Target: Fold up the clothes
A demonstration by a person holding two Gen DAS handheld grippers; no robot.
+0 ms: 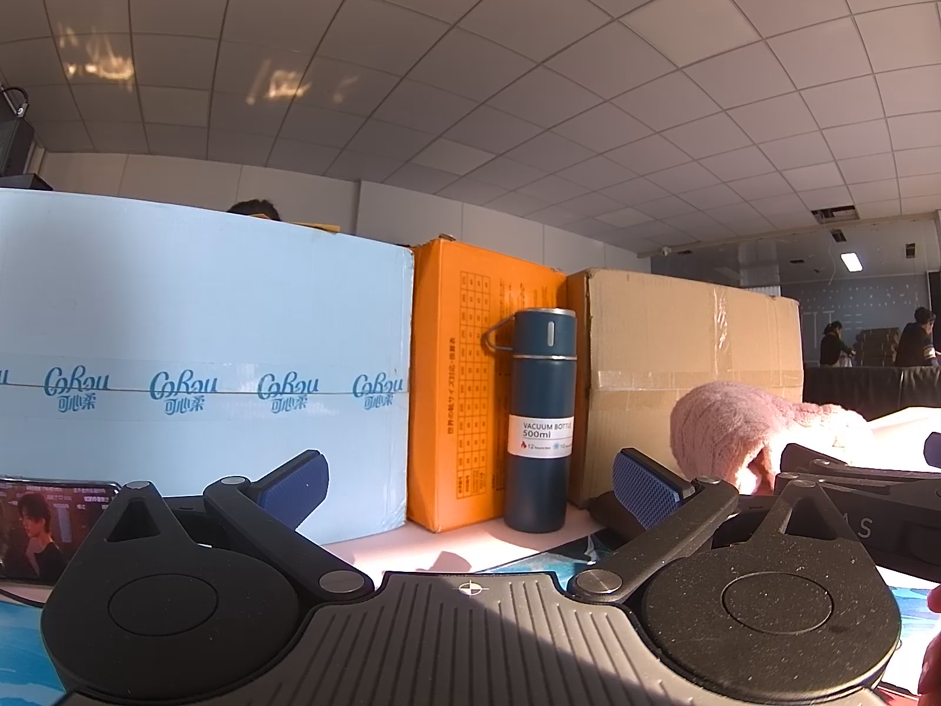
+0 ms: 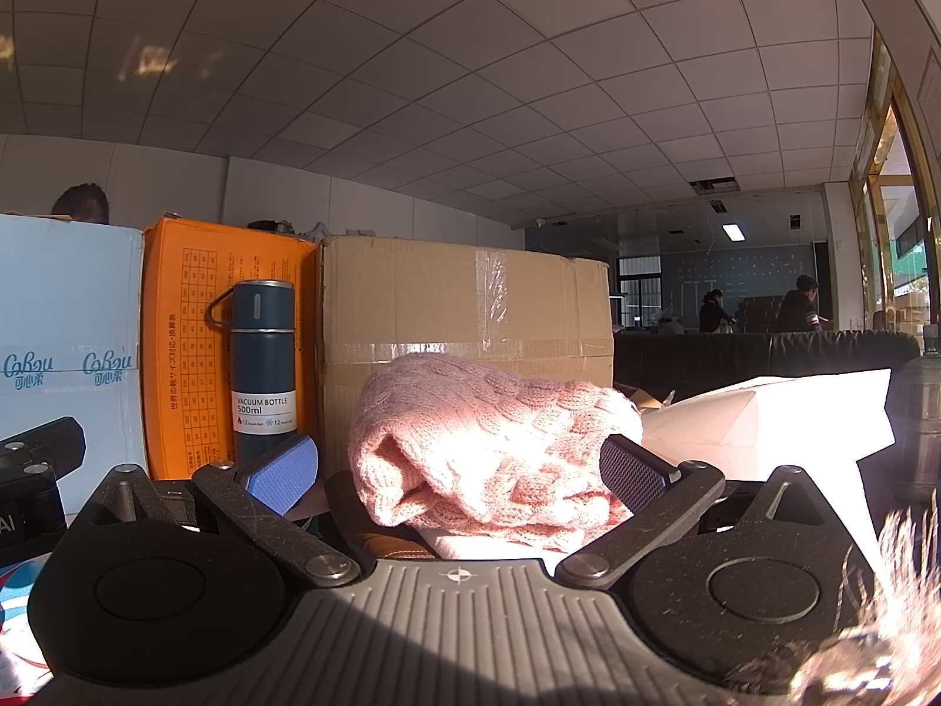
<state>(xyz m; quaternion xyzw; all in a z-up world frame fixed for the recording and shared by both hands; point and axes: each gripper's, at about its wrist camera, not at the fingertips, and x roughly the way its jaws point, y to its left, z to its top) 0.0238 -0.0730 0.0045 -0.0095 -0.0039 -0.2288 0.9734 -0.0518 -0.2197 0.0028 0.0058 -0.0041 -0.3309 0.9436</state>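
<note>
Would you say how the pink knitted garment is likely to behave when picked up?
The pink knitted garment lies bunched in soft folds, so it will probably flop and drape. The fuzzy knit looks grippy, unlikely to slip. Pinched at one point, its loose layers may unfold.

A white tiled ceiling [image 2: 470, 88] spans the sunlit room; white walls [image 2: 353, 200] behind; a lit ceiling lamp [image 2: 734, 232] far back.

Your pink sweater [image 1: 735, 429] is half hidden behind the right hand-held gripper [image 1: 853, 482]. The phone [image 1: 35, 523] runs off the left edge. A blurred furry thing [image 2: 882, 618] fills the right view's corner.
</note>
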